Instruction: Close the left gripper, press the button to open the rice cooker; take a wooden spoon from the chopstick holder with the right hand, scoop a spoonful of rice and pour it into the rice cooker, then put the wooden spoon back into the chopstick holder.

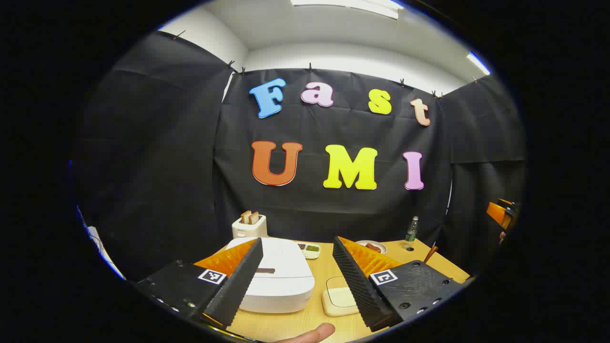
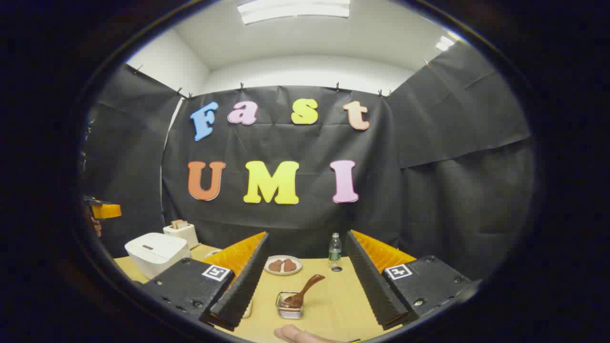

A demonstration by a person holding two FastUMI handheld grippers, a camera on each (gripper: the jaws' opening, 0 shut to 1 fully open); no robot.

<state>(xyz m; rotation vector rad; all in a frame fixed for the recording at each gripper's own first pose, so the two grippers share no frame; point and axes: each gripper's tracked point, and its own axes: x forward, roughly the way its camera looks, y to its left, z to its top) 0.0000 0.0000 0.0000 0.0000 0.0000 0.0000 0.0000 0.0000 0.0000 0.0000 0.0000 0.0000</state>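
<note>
1. Both sets of tongs hang above the wooden surface [image 1: 329, 281], fingers spread wide, gripping nothing. The left tongs [image 1: 298, 281] frame the rice cooker; the right tongs [image 2: 307, 286] frame the spoon holder.

2. The rice cooker [image 1: 276, 276], a white rounded-square box, sits on the surface with its lid flat down. The dark bar on the lid's front [image 1: 265, 270] is likely the release button. From the right gripper view the rice cooker [image 2: 155, 252] stands far to the left, also lidded.

3. The wooden spoon [image 2: 302, 290] leans in a small clear square holder [image 2: 289, 307], bowl end down, handle tilting up and to the right. This is presumably the chopstick holder the task names. Neither pair of tongs touches it.

4. I judge the task to be at its very start: the left tongs are not yet narrowed for the press, the lid is still down, and the spoon is untouched.

5. Left to do: narrow the left tongs, press the button, lift the spoon out, scoop rice, tip it into the cooker, and put the spoon back.

6. I cannot tell where the rice supply is.

7. Other things on the surface: a toaster [image 1: 249, 226] holding bread behind the cooker, a plate of brown food [image 2: 283, 265], a small bottle [image 2: 335, 250], and a pale square pad [image 1: 339, 300] beside the cooker.
</note>
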